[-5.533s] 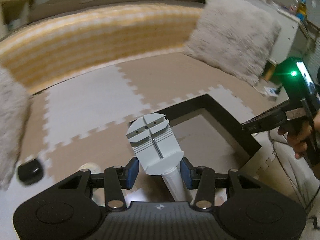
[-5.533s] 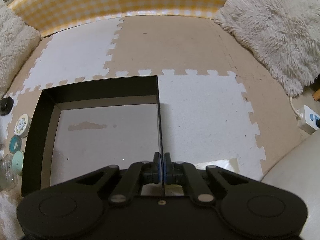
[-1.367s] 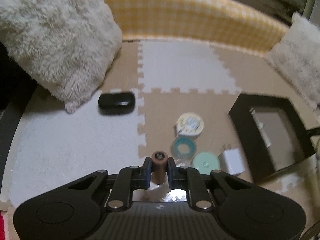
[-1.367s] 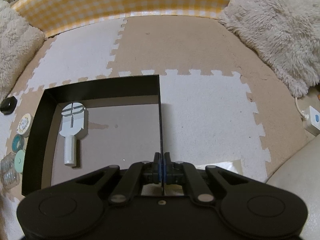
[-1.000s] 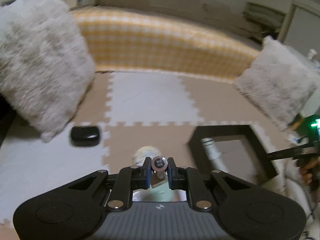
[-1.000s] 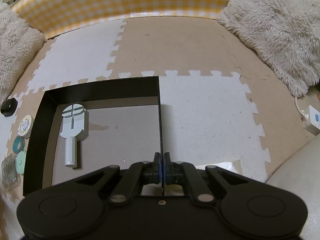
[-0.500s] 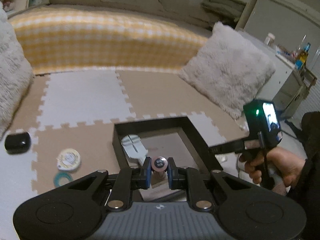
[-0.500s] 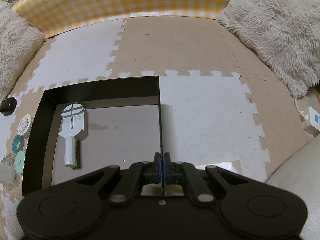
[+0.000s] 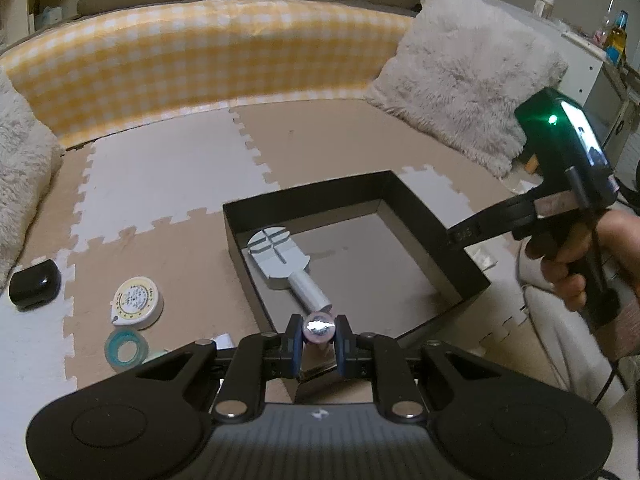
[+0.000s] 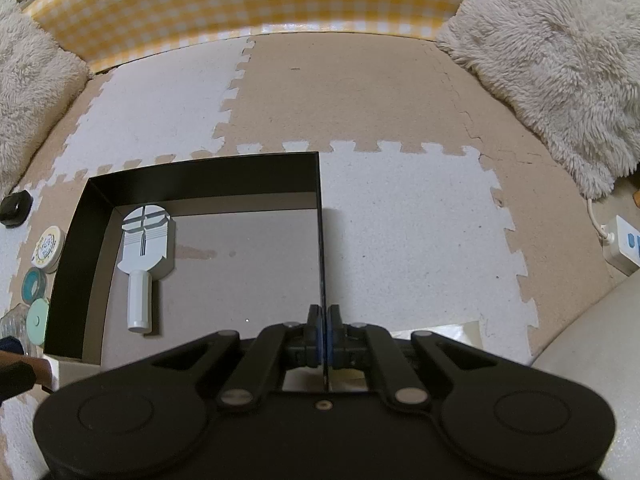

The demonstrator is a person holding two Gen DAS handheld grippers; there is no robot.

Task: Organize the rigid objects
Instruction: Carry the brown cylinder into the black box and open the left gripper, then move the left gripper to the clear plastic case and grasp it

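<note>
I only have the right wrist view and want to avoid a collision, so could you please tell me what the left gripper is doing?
Observer: The left gripper is shut on a small pinkish cylinder with a shiny end.
Operator: Thank you. Where is it relative to the box?
Observer: It appears to hang over the near corner of the black box, close to the handle end of the white tool.
Operator: Does my gripper show there?
Observer: Yes, the right gripper meets the box's right wall, with a green light lit on its body.

One black box (image 9: 416, 216); one white tool (image 9: 280, 258); two fluffy cushions (image 10: 560, 60); two grippers (image 9: 319, 340)
</note>
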